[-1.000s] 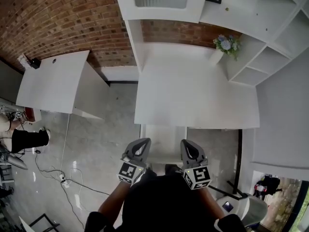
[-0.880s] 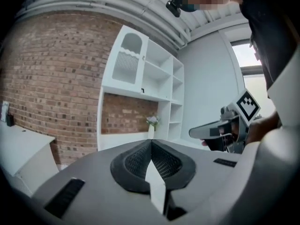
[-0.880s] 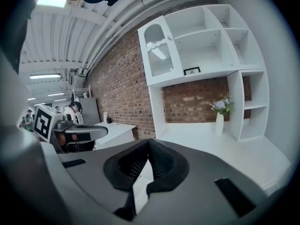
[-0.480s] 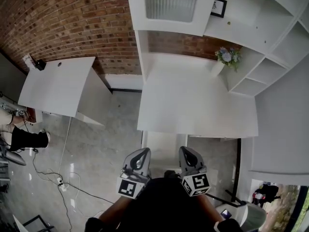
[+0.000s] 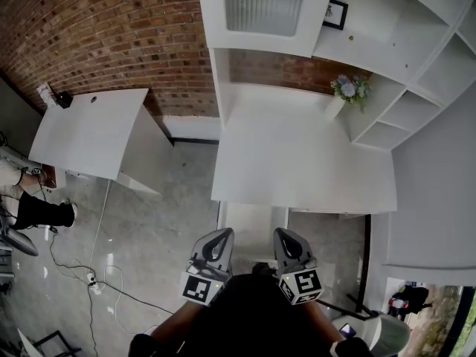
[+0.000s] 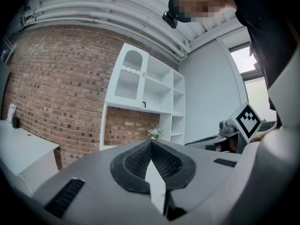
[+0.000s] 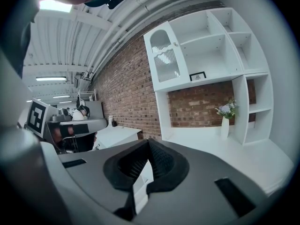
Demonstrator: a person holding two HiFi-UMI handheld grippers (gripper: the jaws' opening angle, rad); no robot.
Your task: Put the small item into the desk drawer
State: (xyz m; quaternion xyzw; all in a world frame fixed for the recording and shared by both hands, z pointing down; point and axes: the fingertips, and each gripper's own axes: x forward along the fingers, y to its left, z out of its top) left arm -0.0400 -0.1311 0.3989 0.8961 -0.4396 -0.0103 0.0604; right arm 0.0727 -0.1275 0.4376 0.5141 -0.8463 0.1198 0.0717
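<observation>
In the head view my left gripper (image 5: 219, 234) and right gripper (image 5: 285, 233) hang side by side at the bottom, in front of the white desk (image 5: 297, 162). Both point toward the desk and are apart from it. A pale rectangular panel (image 5: 253, 225) shows under the desk's front edge; I cannot tell whether it is the drawer. In the left gripper view the left gripper (image 6: 151, 142) has its jaw tips together with nothing between them. The right gripper (image 7: 148, 141) looks the same in its own view. No small item shows in any view.
A vase of flowers (image 5: 346, 69) stands at the desk's back right, beside open white shelves (image 5: 416, 73). A glass-door cabinet (image 5: 264, 6) hangs above. A second white table (image 5: 89, 132) is at the left, with cables (image 5: 82, 274) on the floor and a person's legs (image 5: 37, 214).
In the head view both grippers sit a little lower in the picture and slightly closer together than a second ago. Both jaws stay shut.
</observation>
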